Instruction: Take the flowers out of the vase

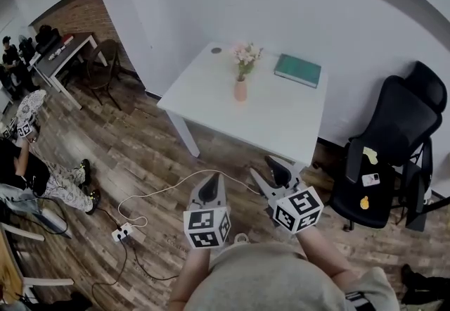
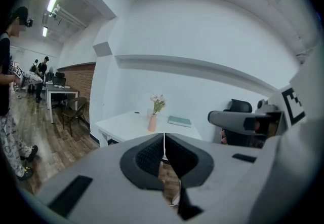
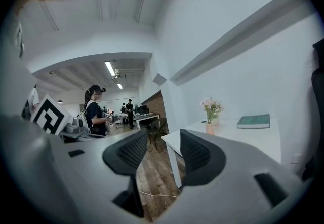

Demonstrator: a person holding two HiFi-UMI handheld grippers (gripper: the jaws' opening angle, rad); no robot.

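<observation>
Facing the flowers [image 1: 247, 56], both tongs empty, well short of the worktop [image 1: 281, 119].
Advise: closed left tongs [image 1: 213, 179] reopen to steady the vase [image 1: 240, 89] ahead; parted right tongs [image 1: 269, 174] take the stems.

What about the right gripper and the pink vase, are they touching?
Apart. The head view shows the right gripper over the wooden floor, short of the white table where the pink vase stands.

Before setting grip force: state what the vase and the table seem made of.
Vase: opaque, even pale pink, matte; likely ceramic, though too small to be sure. Table: smooth, flat, uniform white top and legs; probably painted or laminated board.
</observation>
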